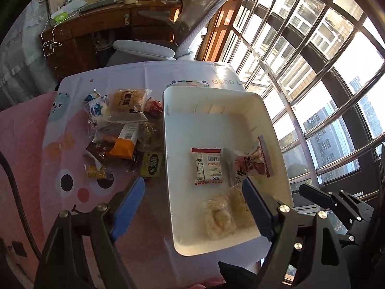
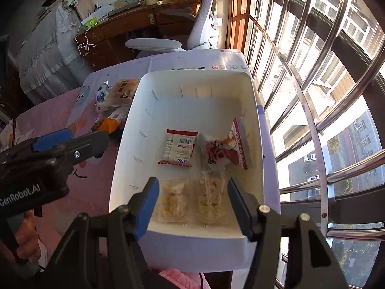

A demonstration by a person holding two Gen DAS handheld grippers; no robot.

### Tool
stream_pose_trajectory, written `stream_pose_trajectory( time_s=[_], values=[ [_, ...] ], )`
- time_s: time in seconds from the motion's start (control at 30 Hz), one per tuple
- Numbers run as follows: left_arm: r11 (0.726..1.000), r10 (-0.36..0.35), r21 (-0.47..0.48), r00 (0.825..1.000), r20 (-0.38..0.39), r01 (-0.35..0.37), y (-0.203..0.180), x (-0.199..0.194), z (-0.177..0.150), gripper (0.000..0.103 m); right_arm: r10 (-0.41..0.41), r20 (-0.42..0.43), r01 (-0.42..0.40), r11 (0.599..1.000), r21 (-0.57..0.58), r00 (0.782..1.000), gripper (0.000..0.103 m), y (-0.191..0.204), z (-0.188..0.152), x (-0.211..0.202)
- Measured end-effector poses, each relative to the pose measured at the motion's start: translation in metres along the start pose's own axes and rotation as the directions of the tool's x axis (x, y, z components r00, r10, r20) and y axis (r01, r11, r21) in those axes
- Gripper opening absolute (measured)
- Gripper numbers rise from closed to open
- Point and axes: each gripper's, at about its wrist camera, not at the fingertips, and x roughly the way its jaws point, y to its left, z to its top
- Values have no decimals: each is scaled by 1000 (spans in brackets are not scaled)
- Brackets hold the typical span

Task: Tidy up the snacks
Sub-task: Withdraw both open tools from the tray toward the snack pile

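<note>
Sitting in the centre-right of the left wrist view, the white bin (image 1: 216, 101) holds a red-trimmed white packet (image 1: 208, 166) whose upside-down lettering reads "LIPO" above a barcode, a crumpled red-and-white wrapper (image 1: 250, 163) just right of it against the wall, and two clear bags of pale crisp pieces (image 1: 221, 216) at the near end. Left of the bin, a pile of snacks (image 1: 120, 130) lies on the cartoon tablecloth (image 1: 72, 187), among them a yellow-green packet (image 1: 151, 165) with Chinese characters touching the bin's wall. The cloth's upper edge shows "GOOD L". The left gripper (image 1: 192, 192) hangs spread wide and empty, straddling the bin's left wall. The right gripper (image 2: 192, 192) is also wide and empty above the clear bags; in its view's left, the other tool's body reads "GenRobot.AI".
</note>
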Motion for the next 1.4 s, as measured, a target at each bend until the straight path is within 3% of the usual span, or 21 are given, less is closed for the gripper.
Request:
stream_pose_trajectory(
  time_s=[0.4, 0.77, 1.03, 1.4],
  values=[
    [997, 41, -73, 999, 19, -40, 70, -26, -13, 83, -20, -8, 19, 997, -80, 1000, 60, 66, 3, 0],
    [997, 70, -45, 997, 36, -69, 148, -62, -24, 83, -40, 3, 40, 996, -76, 999, 60, 151, -3, -9],
    [997, 71, 11, 997, 35, -71, 200, -78, -26, 83, -43, 4, 43, 999, -20, 999, 60, 207, -14, -6],
    [994, 45, 100, 999, 26, -48, 242, -79, -12, 86, -54, -6, 54, 989, 134, 999, 60, 247, -20, 12]
  ],
)
